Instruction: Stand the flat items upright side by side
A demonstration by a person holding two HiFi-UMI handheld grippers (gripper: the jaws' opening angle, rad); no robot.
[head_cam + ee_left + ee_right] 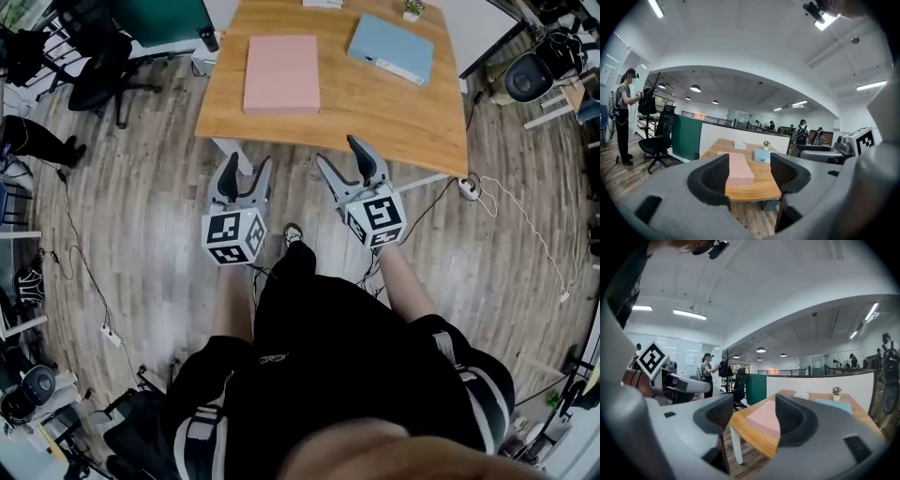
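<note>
Your left gripper [246,174] is held low in front of you, short of the near edge of the wooden table [375,108], its two jaws spread apart with nothing between them. Your right gripper [343,159] sits just beside it to the right, jaws likewise spread and empty, with its tips at the table's near edge. Both point toward the table. On the tabletop, the pink flat box [281,73] lies flat on the left side. The blue flat box [391,49] lies flat to its right and a little farther away, turned at an angle, well apart from the pink one. A small potted plant [412,8] stands at the far edge. A black office chair [98,70] stands on the wood floor, left of the table.
</note>
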